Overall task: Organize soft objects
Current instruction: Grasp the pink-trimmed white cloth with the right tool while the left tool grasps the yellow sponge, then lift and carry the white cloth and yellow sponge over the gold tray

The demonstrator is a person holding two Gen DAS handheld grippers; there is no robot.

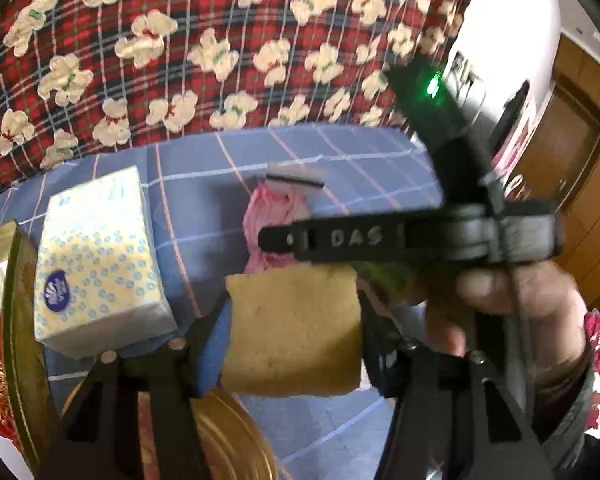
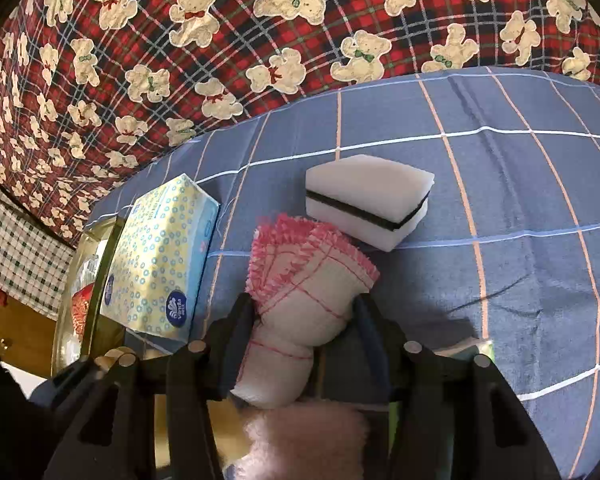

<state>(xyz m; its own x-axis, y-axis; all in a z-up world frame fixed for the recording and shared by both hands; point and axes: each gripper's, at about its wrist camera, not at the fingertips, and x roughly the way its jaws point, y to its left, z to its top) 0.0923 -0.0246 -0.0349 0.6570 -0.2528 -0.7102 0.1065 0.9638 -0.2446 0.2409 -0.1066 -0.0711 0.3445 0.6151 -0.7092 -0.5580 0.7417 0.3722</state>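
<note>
Yellow sponge (image 1: 292, 332) fills left claw (image 1: 294, 334); right claw (image 2: 306, 316) pinches pink-trimmed cloth (image 2: 300, 280)

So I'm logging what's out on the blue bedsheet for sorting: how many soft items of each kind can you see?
Sponges: 2, a yellow sponge in the left gripper and a white sponge on the sheet.
Cloths: 1, the pink-edged cloth in the right gripper.
Tissue packs: 1, the tissue pack.
Total: 4

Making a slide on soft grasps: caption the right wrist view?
Right gripper jaws pinch a pink-edged cloth on the blue sheet, sponge just beyond.
</note>
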